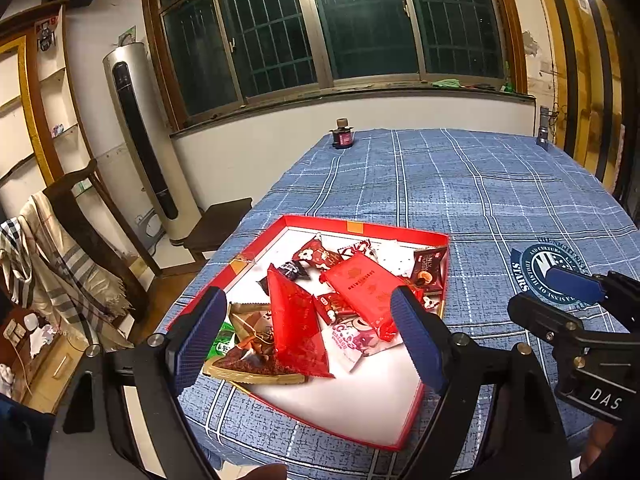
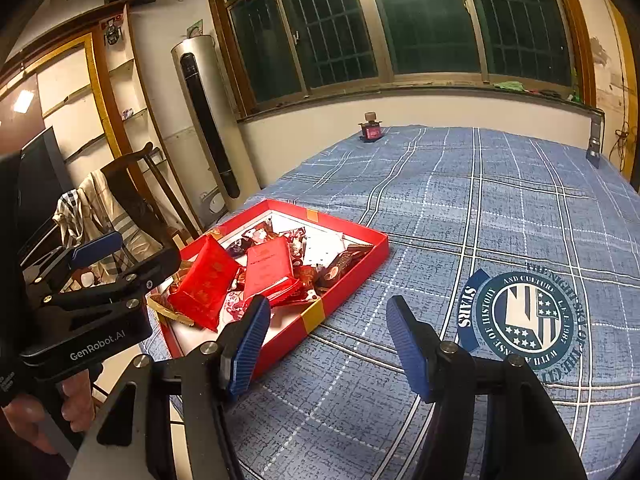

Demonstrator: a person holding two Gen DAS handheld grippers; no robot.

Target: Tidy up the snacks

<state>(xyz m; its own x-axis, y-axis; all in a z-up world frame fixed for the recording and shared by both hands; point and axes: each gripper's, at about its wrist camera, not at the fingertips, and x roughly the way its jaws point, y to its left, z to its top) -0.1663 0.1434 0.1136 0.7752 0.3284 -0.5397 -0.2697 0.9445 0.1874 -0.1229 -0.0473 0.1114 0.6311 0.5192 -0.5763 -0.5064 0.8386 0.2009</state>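
Left gripper (image 1: 310, 340) and right gripper (image 2: 328, 346): jaws apart, empty, above the shallow red cardboard tray (image 1: 362, 229). Risk: glossy red foil snack packets (image 1: 298, 320), heaped loosely, may slide from 2 smooth pads.

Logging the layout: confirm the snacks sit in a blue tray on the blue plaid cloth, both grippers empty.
Wrong on the tray: the left wrist view shows the snacks in a red tray. It does sit on the blue plaid cloth, and both grippers are empty.
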